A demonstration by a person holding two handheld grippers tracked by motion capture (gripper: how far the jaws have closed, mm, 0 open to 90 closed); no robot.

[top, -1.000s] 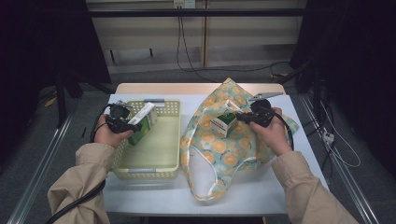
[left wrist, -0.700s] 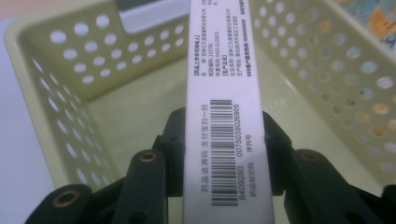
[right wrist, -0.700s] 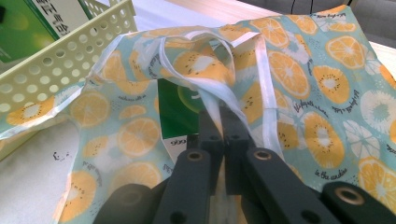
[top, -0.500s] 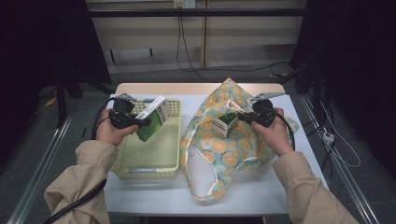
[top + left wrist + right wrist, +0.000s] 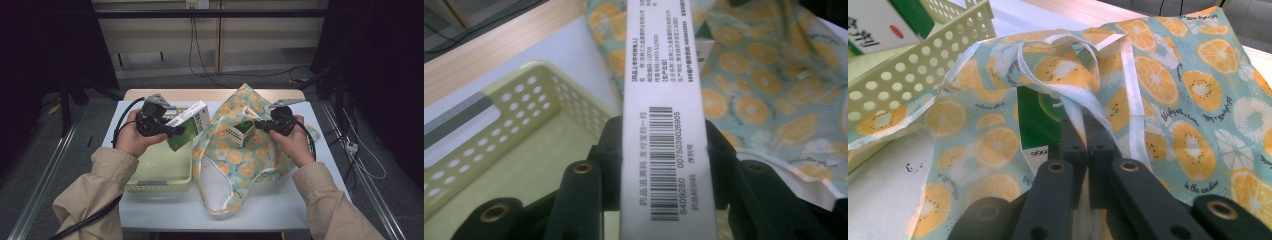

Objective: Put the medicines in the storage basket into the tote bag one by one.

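A: We see the green-and-white box (image 5: 189, 125) clamped in the left gripper (image 5: 172, 131). Jaws at a medium gap, pads pressing both broad faces. It sits in the air, above the far right corner of the basket (image 5: 160, 175), tilted, its far end pointing at the bag (image 5: 240, 160).

B: The left gripper view agrees. We look along the box's narrow white side (image 5: 664, 125), barcode and small print facing up, black jaws tight on either side. Basket wall (image 5: 499, 115) is below left, fruit-print bag (image 5: 764, 90) is ahead and to the right.

A: Right gripper (image 5: 257, 126)?

B: Jaws fully closed, pinching the bag's white-edged rim (image 5: 1083, 107) and holding it up off the table (image 5: 165, 210). In the right gripper view, the fabric bunches right at the tips.

A: We see a second small green-and-white box (image 5: 240, 132) just beside those tips, at the bag's mouth.

B: Yes, a green face shows under the lifted fabric (image 5: 1040, 120). We can't tell whether it rests inside the bag or on top of the cloth; the folds hide its base.

A: Gap between the two boxes?

B: Near, not touching. The held one is just left of the bag's edge.

A: Surroundings: basket is pale yellow-green, perforated, sitting on the white table left of the bag. The bag's handles (image 5: 220, 195) trail toward the near edge. A wooden strip (image 5: 210, 94) runs along the table's far side.
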